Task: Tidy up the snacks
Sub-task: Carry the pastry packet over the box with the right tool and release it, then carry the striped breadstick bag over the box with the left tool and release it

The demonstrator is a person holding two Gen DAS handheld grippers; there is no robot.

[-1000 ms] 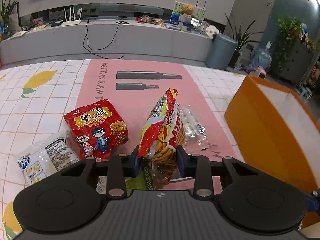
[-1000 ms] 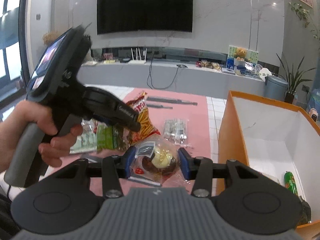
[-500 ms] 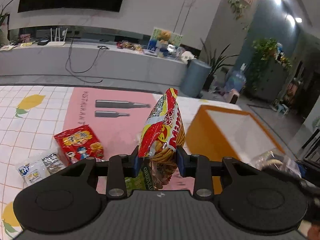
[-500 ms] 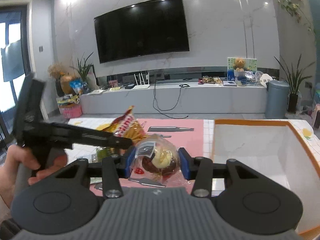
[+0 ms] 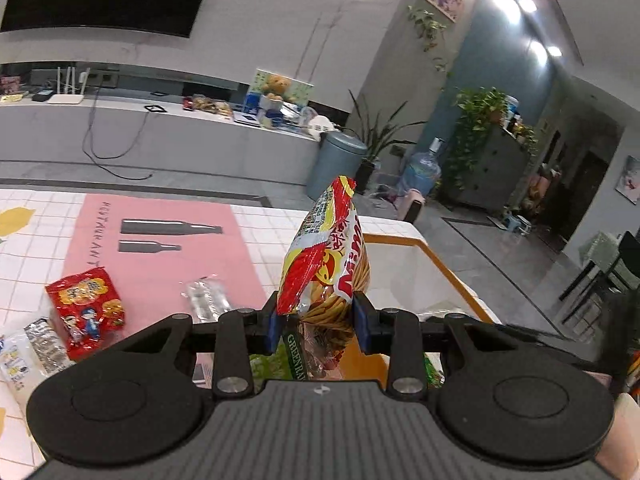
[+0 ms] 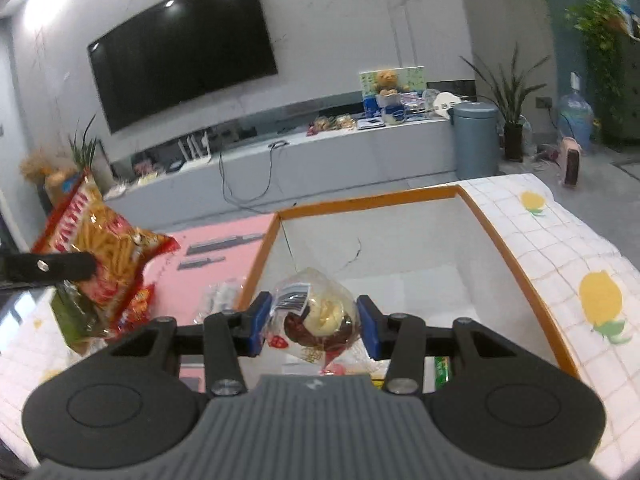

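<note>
Snacks number two in the air. One red-and-yellow chip bag [image 5: 326, 264] stands upright, clamped in the left gripper [image 5: 316, 322] near the orange-rimmed box [image 5: 440, 264]; one clear-wrapped pastry [image 6: 316, 316] sits pinched between the blue pads of the right gripper [image 6: 314, 326], above the same box [image 6: 500, 248]. Three more packets lie on the table [image 5: 264, 216]: one red cartoon packet [image 5: 86, 306], one clear packet [image 5: 206, 298] on the pink mat [image 5: 160, 256], and one white packet [image 5: 24, 354].

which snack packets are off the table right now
Two: the red-yellow stick snack bag clamped in the left gripper, and the clear pastry packet in the right gripper.
</note>
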